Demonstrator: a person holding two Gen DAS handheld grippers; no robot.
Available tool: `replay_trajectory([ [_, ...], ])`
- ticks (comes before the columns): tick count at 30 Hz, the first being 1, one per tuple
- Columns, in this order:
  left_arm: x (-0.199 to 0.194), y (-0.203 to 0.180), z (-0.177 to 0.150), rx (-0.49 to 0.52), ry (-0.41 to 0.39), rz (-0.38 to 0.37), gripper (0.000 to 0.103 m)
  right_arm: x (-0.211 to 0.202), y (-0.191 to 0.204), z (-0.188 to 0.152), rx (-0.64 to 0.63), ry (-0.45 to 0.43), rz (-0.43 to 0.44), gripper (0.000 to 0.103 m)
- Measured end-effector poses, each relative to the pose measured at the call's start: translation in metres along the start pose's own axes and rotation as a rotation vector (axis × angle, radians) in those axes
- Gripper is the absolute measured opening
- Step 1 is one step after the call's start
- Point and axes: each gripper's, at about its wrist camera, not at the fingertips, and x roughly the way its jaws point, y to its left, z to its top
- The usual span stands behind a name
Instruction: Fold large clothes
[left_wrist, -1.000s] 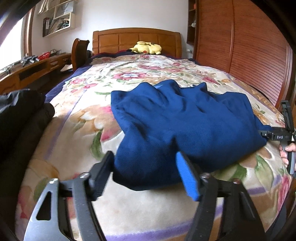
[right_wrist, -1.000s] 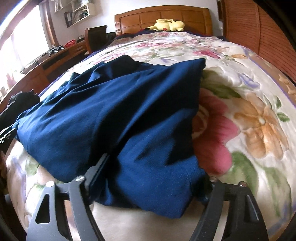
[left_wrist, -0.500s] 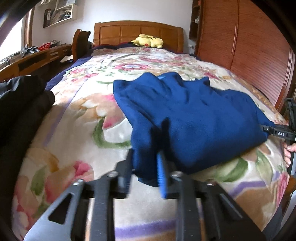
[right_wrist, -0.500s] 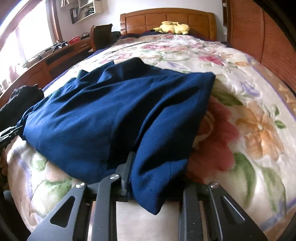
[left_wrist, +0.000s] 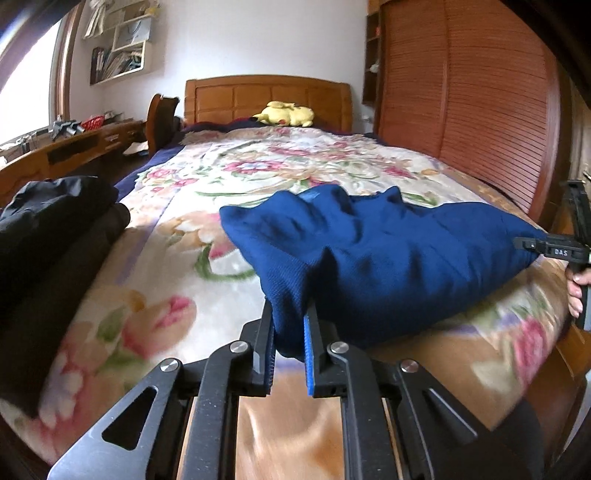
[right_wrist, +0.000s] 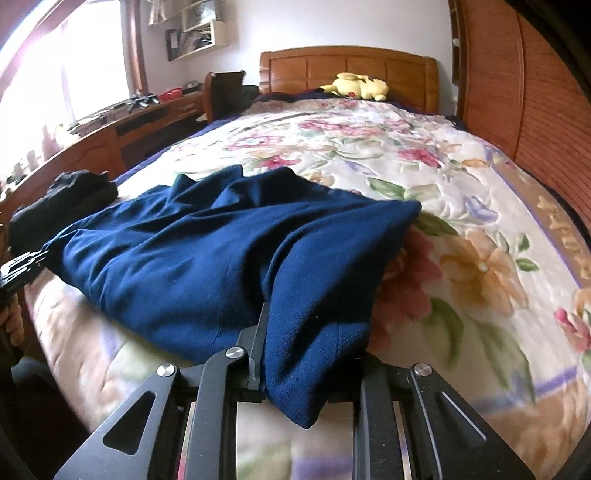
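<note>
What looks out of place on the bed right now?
Nothing stands out. The blue garment is rumpled but gripped at both near corners by the left gripper and right gripper; dark clothes sit aside.

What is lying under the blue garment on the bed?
The blue garment lies on the floral bedspread, which shows all around it. Both grippers pinch its near edge. Whatever else is beneath stays covered.

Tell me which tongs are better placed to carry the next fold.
Neither clearly. The left tongs and right tongs each pinch a near corner of the blue garment; probably both lift together.
</note>
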Motion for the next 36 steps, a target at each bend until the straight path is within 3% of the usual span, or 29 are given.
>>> replay_trajectory([
  [7,-0.048,-0.012,-0.026,0.027,-0.014,-0.024,0.013,-0.055,0.005,-0.047,-0.013,0.003,0.033,0.020],
  [13,-0.045,-0.010,-0.038,0.028,0.026,0.004,0.017,-0.070,0.020,-0.058,-0.026,0.002,-0.015,0.020],
  [16,-0.048,-0.010,-0.041,0.031,0.024,0.049,0.030,-0.066,0.026,-0.054,-0.029,0.011,-0.041,0.021],
  [18,-0.053,-0.010,-0.043,0.043,0.009,0.087,0.045,-0.063,0.032,-0.050,-0.056,0.013,-0.059,0.021],
  [20,-0.054,-0.008,-0.043,0.032,0.021,0.100,0.047,-0.063,0.036,-0.050,-0.071,0.019,-0.066,0.022],
  [22,-0.057,-0.006,-0.042,0.018,0.028,0.102,0.056,-0.064,0.035,-0.054,-0.073,0.021,-0.062,0.022],
  [24,-0.062,-0.008,-0.040,0.022,0.015,0.110,0.077,-0.064,0.035,-0.056,-0.080,0.023,-0.061,0.023],
  [36,-0.068,-0.051,0.000,0.059,-0.030,0.069,0.080,-0.065,0.024,-0.070,-0.061,-0.040,-0.020,0.024],
])
